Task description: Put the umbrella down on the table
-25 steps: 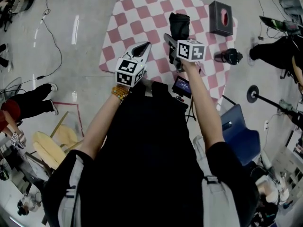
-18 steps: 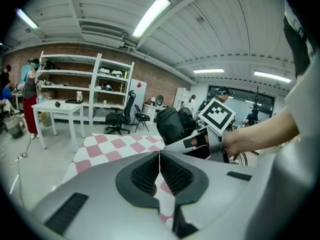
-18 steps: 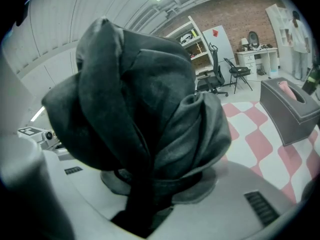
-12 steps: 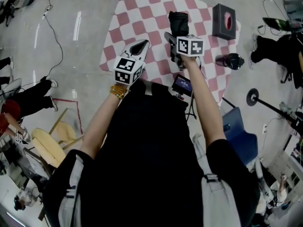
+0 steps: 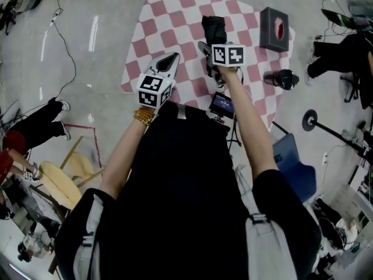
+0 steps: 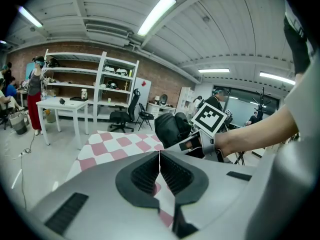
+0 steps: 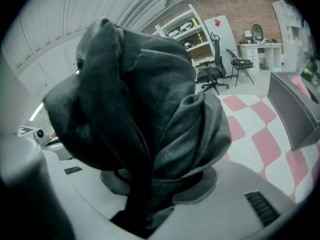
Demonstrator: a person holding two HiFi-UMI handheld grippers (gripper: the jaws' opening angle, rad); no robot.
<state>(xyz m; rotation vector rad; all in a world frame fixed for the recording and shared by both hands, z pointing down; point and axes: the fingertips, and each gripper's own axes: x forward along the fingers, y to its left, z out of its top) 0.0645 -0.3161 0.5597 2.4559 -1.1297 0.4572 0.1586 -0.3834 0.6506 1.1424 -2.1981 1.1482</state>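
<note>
Head view: the right gripper (image 5: 208, 46) clasps the folded umbrella (image 5: 214, 28) over the checked surface (image 5: 169, 16), with its long axis pointing away from the person. Left gripper view: the left gripper (image 6: 160, 170) is pressed together and empty. Right gripper view: fabric fills the jaws, its free end rising. The step looks like lowering. Next it must be laid flat and released.

Matt, creased cloth umbrella (image 7: 140, 99)
</note>
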